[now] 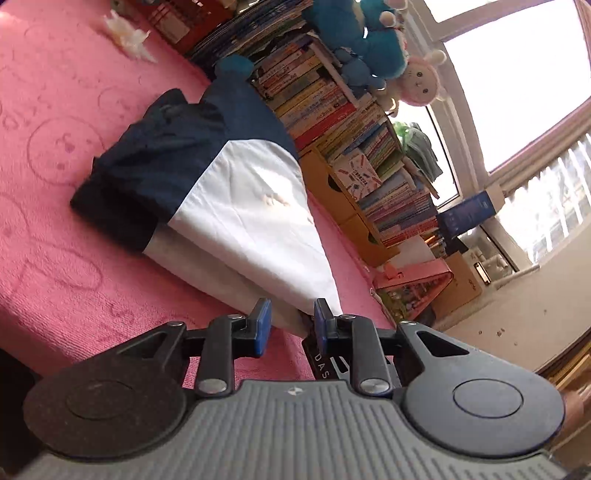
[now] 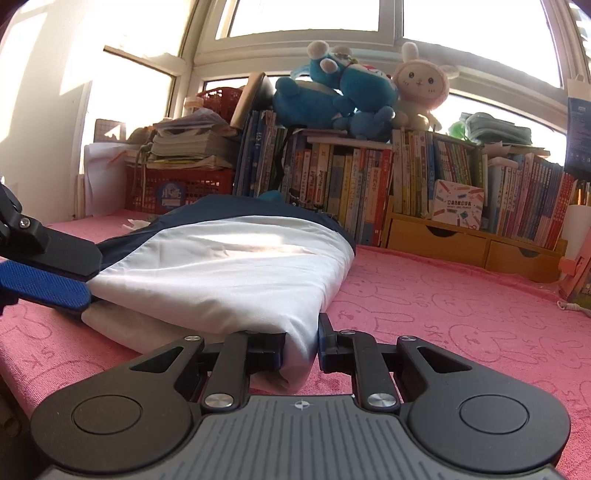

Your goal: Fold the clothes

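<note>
A folded white and navy garment (image 1: 240, 206) (image 2: 221, 266) lies on the pink blanket (image 1: 55, 221) (image 2: 461, 306). My left gripper (image 1: 292, 325) is at the garment's near white corner. Its blue pads (image 1: 263, 325) stand apart, with the corner loose in the gap. The right wrist view shows this gripper (image 2: 90, 280) at the left, its fingertips at the white edge. My right gripper (image 2: 301, 345) is shut on the other near corner, where a bunched white fold fills the space between its fingers. The navy part lies at the far end.
Rows of books (image 2: 369, 184) and wooden drawers (image 2: 443, 240) line the blanket's far edge, with plush toys (image 2: 343, 96) on top. A red basket (image 2: 177, 192) with stacked papers stands at the far left. A crumpled white tissue (image 1: 125, 33) lies beyond the garment.
</note>
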### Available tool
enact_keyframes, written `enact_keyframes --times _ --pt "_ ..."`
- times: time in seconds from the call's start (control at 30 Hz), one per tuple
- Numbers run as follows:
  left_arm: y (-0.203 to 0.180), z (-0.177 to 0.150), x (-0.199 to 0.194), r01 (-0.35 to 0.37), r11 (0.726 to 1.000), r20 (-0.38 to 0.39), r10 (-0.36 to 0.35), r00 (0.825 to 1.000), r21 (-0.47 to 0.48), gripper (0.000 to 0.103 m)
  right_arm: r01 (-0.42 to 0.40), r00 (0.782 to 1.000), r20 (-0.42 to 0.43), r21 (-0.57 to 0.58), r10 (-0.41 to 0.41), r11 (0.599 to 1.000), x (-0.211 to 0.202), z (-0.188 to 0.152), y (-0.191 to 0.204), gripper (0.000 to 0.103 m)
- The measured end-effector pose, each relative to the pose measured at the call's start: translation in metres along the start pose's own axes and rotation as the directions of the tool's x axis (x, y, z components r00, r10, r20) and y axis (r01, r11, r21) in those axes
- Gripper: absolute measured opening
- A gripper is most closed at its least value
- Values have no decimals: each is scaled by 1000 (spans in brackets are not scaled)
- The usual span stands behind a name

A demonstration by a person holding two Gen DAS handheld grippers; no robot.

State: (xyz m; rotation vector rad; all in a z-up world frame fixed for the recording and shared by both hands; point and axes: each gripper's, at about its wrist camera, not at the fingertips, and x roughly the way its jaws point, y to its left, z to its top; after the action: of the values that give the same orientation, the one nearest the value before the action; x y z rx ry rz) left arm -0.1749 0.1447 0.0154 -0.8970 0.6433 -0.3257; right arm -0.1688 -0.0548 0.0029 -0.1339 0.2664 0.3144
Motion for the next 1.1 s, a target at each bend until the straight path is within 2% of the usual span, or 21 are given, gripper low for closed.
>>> enact_keyframes --times 0.1,0.2,0.3,0.37,0.43,0.47,0.53,0.57,0.6,0.67,0.7,0.77,0.8,0.83,0.87,0.9,0.93,0.97,1.0,1.07,1.1 --pt "4 -3 17 -35 998 7 35 999 -44 24 14 1000 26 -26 -14 1000 -3 3 0 19" --pt "9 -2 28 -41 994 43 45 998 -105 31 21 999 49 -60 -18 998 -6 6 2 19" --pt "17 2 30 -19 983 100 38 994 -184 31 23 998 55 -85 -19 996 -7 5 5 19" --pt "22 4 27 -33 977 135 62 989 -211 23 25 999 51 -89 -20 996 -6 3 5 19" --pt "24 8 20 -133 972 169 167 971 -196 9 30 999 47 -94 -26 995 -5 2 5 19" --pt "27 10 13 -187 963 187 224 957 -193 7 33 999 46 -101 -29 994 -5 1 6 19" --pt "38 15 -6 -213 951 236 265 935 -225 7 38 998 45 -115 -33 993 -5 -1 8 19" --pt "41 18 -17 -250 943 268 305 914 -221 7 37 999 44 -118 -32 992 -5 -1 9 19" --pt "43 22 -28 -290 933 302 346 888 -215 8 35 999 43 -122 -29 992 -5 -2 9 19" --pt "35 26 -41 -448 884 375 462 804 -130 12 29 999 44 -133 -24 991 -6 -3 11 19" --pt "27 25 -44 -559 822 423 547 722 -109 8 22 999 43 -137 -16 990 -6 -4 12 20" --pt "9 23 -50 -758 646 523 680 514 -95 6 36 998 47 -144 -29 989 -6 -5 16 20" --pt "10 23 -53 -680 728 501 621 603 -84 7 38 998 46 -139 -32 990 -5 -6 16 20" --pt "11 24 -55 -566 821 467 531 707 -77 8 37 999 42 -128 -32 991 -5 -6 15 20" --pt "13 25 -58 -440 895 432 427 794 -76 13 35 999 39 -120 -31 992 -5 -6 14 20" --pt "15 26 -60 -304 949 397 310 864 -81 19 35 999 38 -120 -30 992 -5 -6 14 20" --pt "16 26 -63 -161 983 361 183 914 -91 32 35 999 38 -122 -30 992 -5 -6 14 20" --pt "18 25 -58 -60 992 326 94 941 -114 40 35 999 39 -124 -30 992 -5 -6 15 20" --pt "18 24 -48 4 991 298 37 954 -135 43 33 999 39 -123 -29 992 -5 -6 14 20" --pt "19 20 -28 119 976 247 -72 966 -182 48 30 999 37 -117 -26 993 -5 -6 13 20" --pt "18 19 -18 128 972 220 -83 972 -196 48 29 999 36 -113 -25 993 -5 -6 12 20"
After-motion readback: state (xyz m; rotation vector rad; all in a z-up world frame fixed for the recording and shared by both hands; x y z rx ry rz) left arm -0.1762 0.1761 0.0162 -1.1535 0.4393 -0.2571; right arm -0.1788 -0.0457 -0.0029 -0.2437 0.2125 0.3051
